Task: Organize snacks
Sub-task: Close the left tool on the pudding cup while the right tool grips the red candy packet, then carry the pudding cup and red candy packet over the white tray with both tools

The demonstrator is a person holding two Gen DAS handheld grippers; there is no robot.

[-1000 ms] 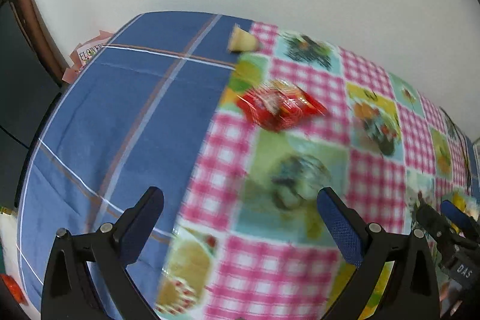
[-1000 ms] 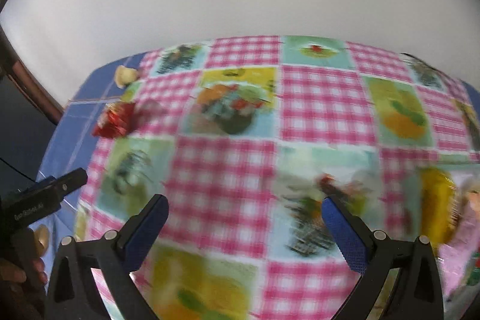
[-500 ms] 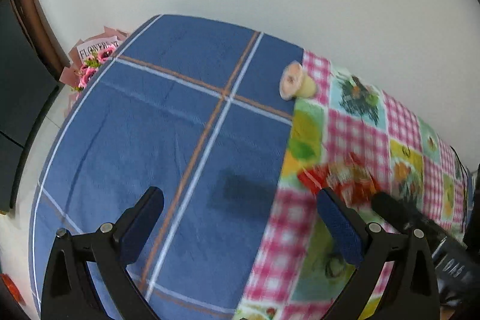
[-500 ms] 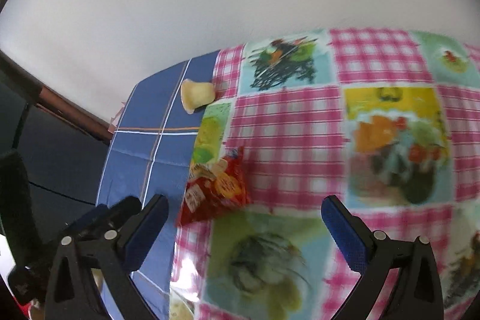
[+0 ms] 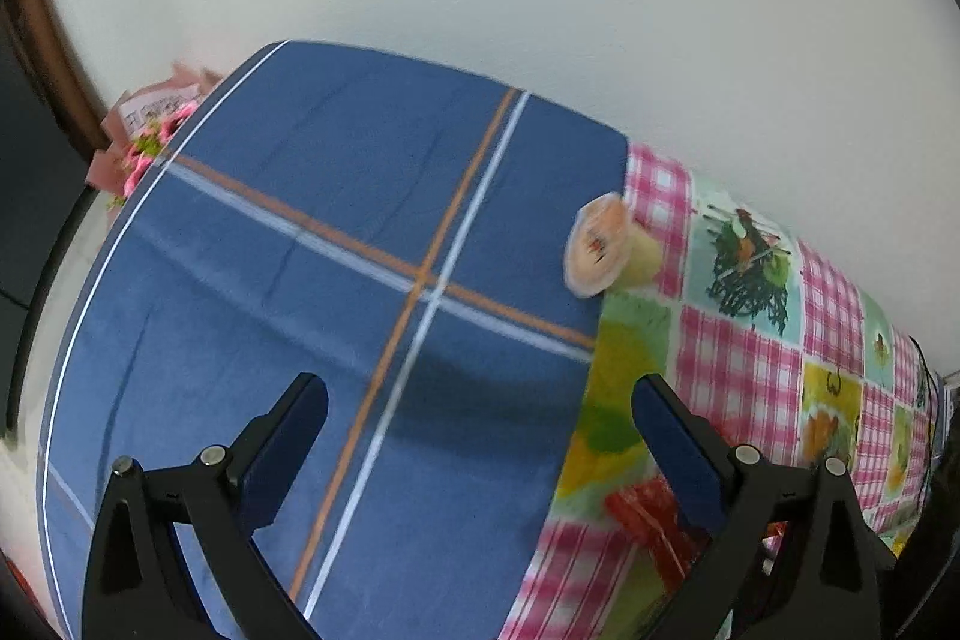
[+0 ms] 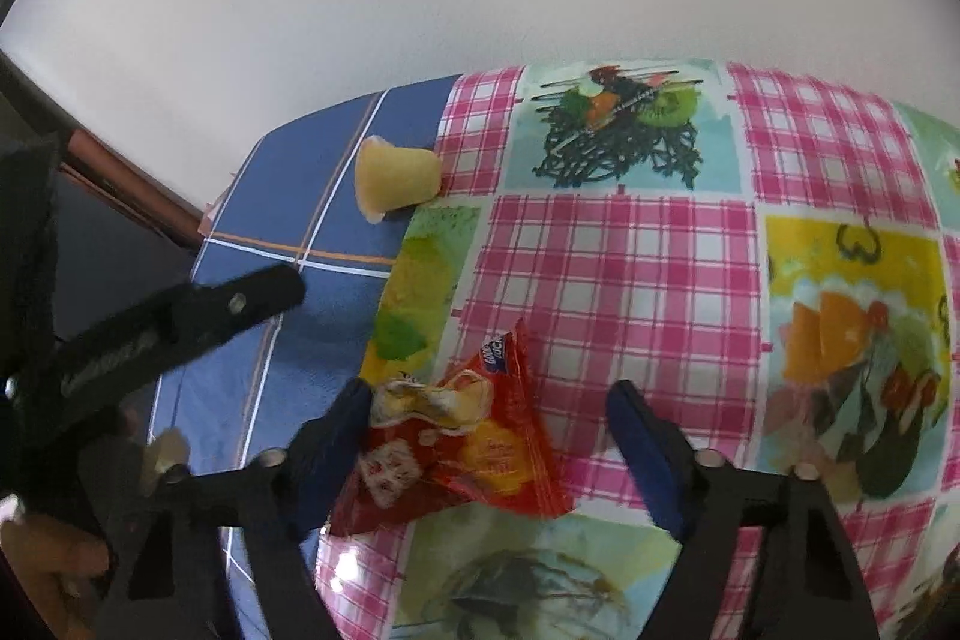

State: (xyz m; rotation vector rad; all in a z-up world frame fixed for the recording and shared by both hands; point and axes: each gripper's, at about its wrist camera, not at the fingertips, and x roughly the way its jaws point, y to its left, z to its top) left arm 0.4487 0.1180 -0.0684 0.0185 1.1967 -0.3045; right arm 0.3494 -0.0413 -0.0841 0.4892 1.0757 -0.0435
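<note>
A red snack packet [image 6: 462, 448] lies on the pink checked cloth [image 6: 630, 280] close to its seam with the blue cloth [image 6: 312, 196]. My right gripper [image 6: 489, 400] straddles the packet and its jaws are closing. The left pad touches the packet's crumpled end, while the right pad still stands clear of it. A yellow jelly cup [image 6: 396, 178] lies on its side at the seam, farther back. My left gripper [image 5: 480, 394] hangs open over the blue cloth [image 5: 300, 280] with nothing between its fingers. The jelly cup [image 5: 600, 250] is ahead to its right and the packet [image 5: 648, 520] sits behind its right finger.
One finger [image 6: 264, 292] of the left gripper reaches in at the left of the right wrist view, with a hand [image 6: 48, 550] below it. A white wall runs along the table's far edge. A pink flower bouquet [image 5: 150, 142] sits beyond the table's left corner.
Both grippers moved left along the table. The left one now hangs over the blue cloth. The right one came down around the red packet and its jaws have narrowed.
</note>
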